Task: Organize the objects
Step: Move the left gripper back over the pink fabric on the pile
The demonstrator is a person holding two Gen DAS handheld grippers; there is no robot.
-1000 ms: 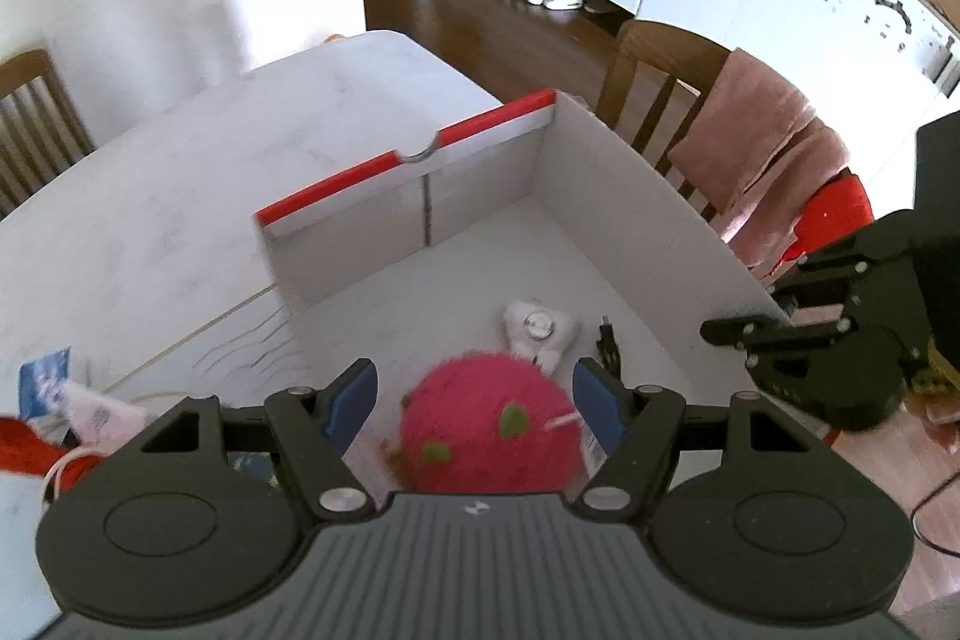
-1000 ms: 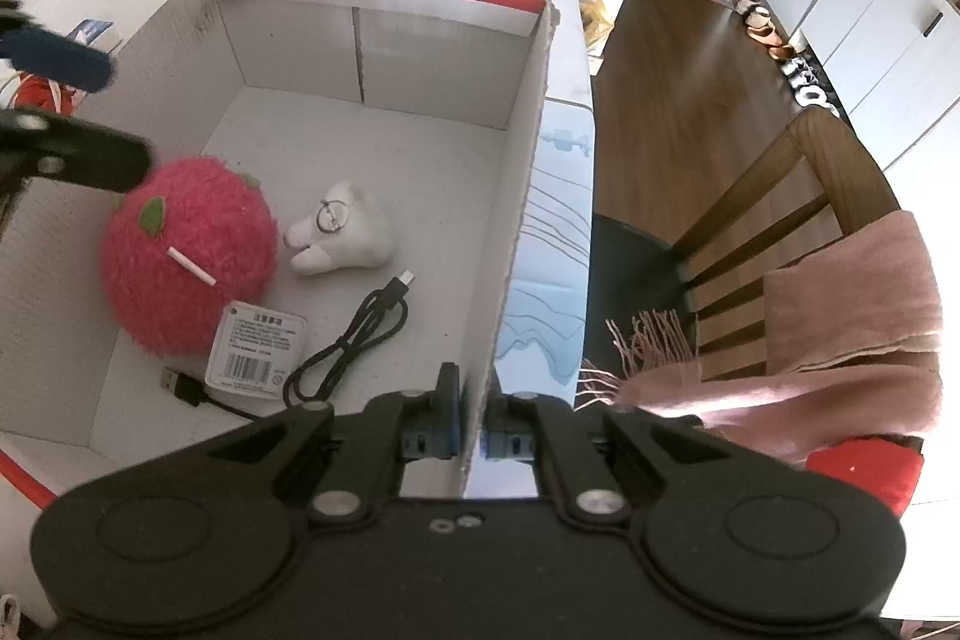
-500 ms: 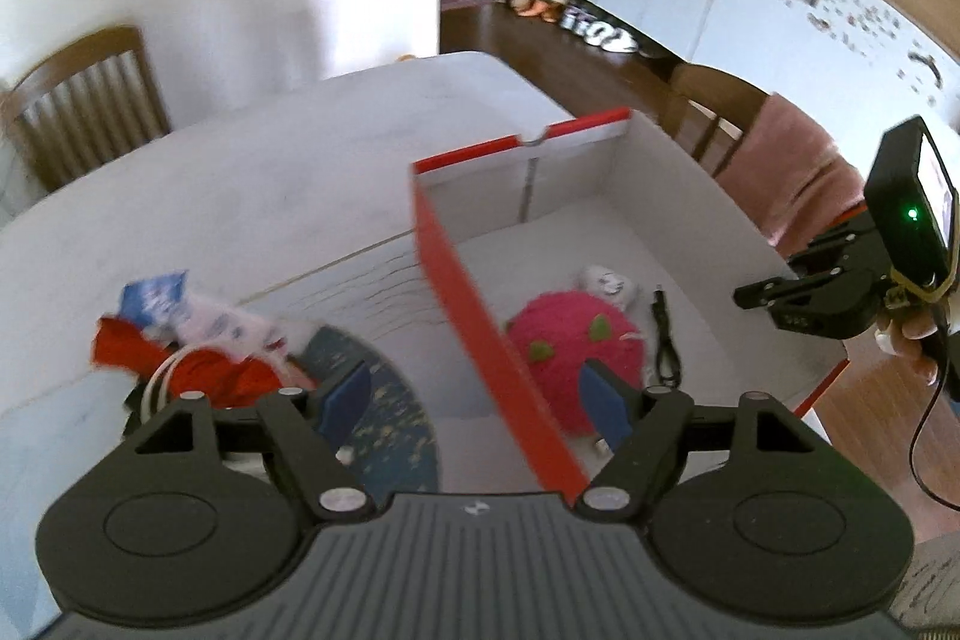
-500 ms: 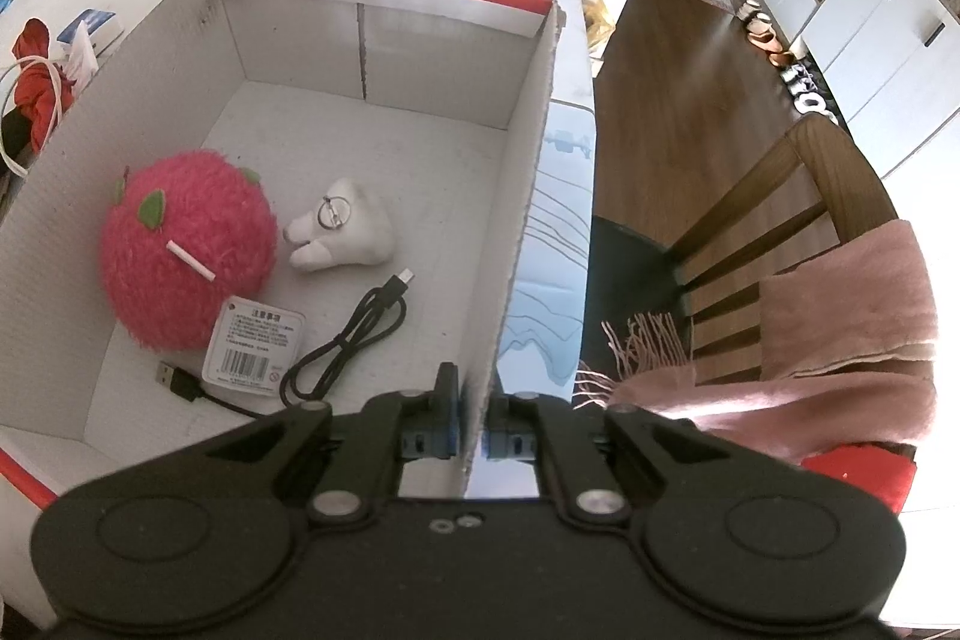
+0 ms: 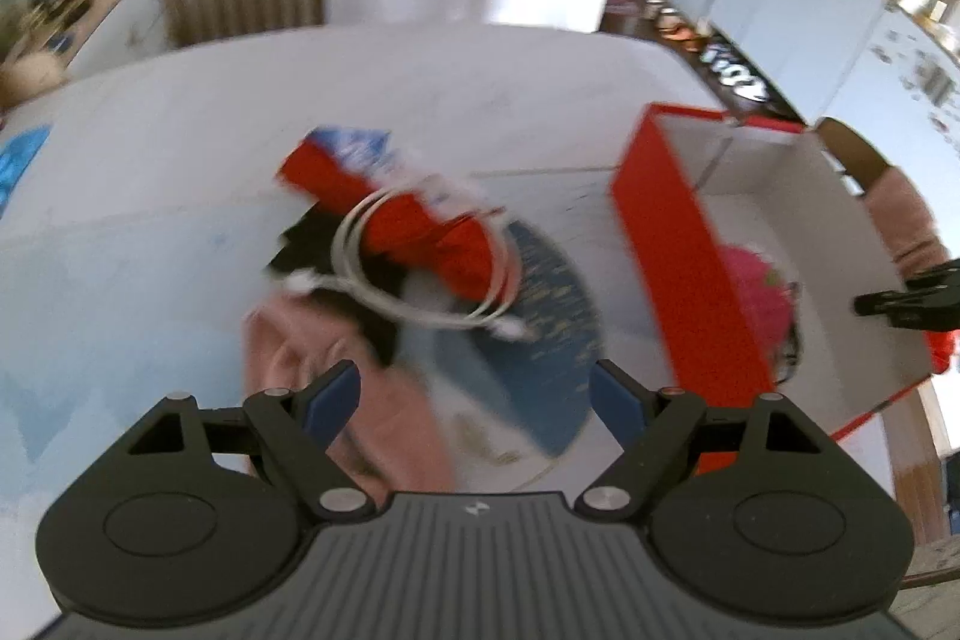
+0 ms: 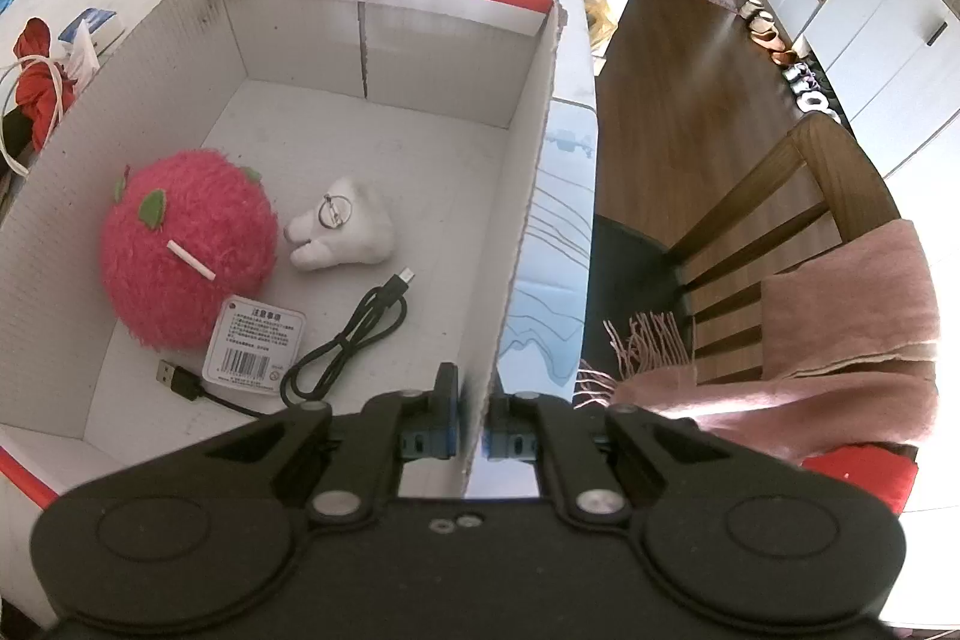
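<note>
While the right gripper [image 6: 471, 421] pinches the near wall of the cardboard box [image 6: 528, 172], the box sits on the table [image 5: 180, 148] holding a pink plush ball [image 6: 186, 244], a small white plush [image 6: 342, 232] beside it, and a black cable [image 6: 354, 334] whose plug points toward the far wall. Left of the box lie a red cloth [image 5: 420, 232] and a looped white cord [image 5: 420, 310]. The left gripper [image 5: 477, 397] hangs spread wide above them.
</note>
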